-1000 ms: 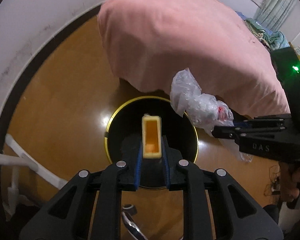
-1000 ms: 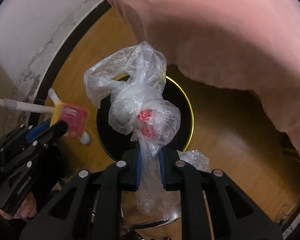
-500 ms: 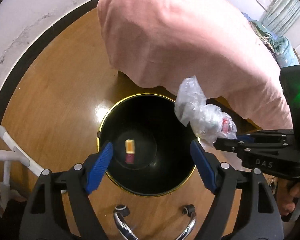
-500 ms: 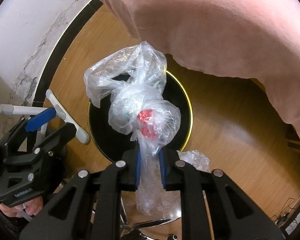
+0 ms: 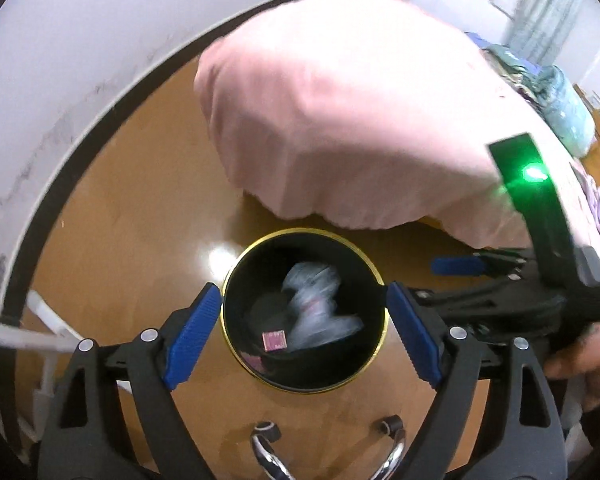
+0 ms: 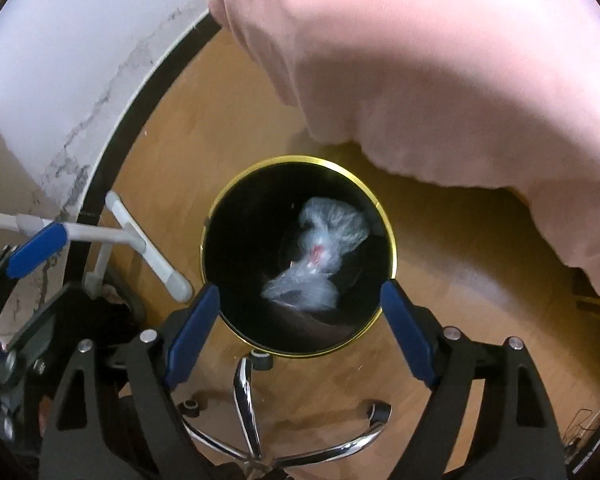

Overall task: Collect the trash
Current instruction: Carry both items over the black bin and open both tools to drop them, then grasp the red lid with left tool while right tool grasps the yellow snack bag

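Note:
A black round bin with a gold rim [image 5: 370, 264] [image 6: 392, 236] stands on the wooden floor below both grippers. Inside it, blurred, is a crumpled clear plastic bag [image 5: 314, 300] [image 6: 324, 252] with something red in it. A small pink-red box [image 5: 275, 339] lies on the bin's bottom. My left gripper [image 5: 303, 332] hangs above the bin, jaws still opening, nothing between them. My right gripper [image 6: 300, 332] also hangs over the bin, jaws opening, the bag loose far below them. The right gripper's body [image 5: 520, 304] shows at the right of the left wrist view.
A bed under a pink cover [image 5: 360, 120] [image 6: 440, 60] overhangs the floor just behind the bin. A white wall with a dark baseboard [image 6: 112, 152] curves at the left. White rack legs [image 6: 148, 248] stand left of the bin, chrome chair legs [image 6: 244, 396] in front.
The left gripper opened, dropped the small yellow box into the bin and rose. The right gripper opened and the plastic bag fell into the bin.

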